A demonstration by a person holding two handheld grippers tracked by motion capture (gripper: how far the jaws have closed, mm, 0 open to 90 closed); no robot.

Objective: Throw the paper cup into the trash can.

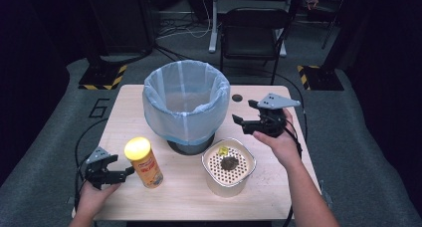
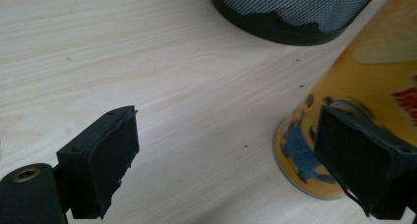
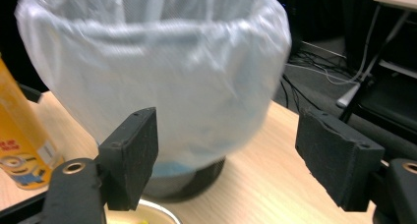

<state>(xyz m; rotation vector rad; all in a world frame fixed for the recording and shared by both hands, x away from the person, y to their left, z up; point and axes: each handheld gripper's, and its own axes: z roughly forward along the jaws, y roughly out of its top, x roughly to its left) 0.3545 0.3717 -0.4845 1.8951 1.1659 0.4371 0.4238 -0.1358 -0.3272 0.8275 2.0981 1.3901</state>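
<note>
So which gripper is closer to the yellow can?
Left. The left gripper is right beside the yellow can, jaws open; the right gripper is across the table by the bin.

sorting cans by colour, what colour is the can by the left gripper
Yellow-orange can, yellow lid; clearest in the high view.

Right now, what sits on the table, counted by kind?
Lined mesh waste bin: 1
Yellow snack can: 1
Metal strainer tub with scraps: 1
Hand-held grippers, left and right, both with fingers apart: 2
Total: 5
</note>
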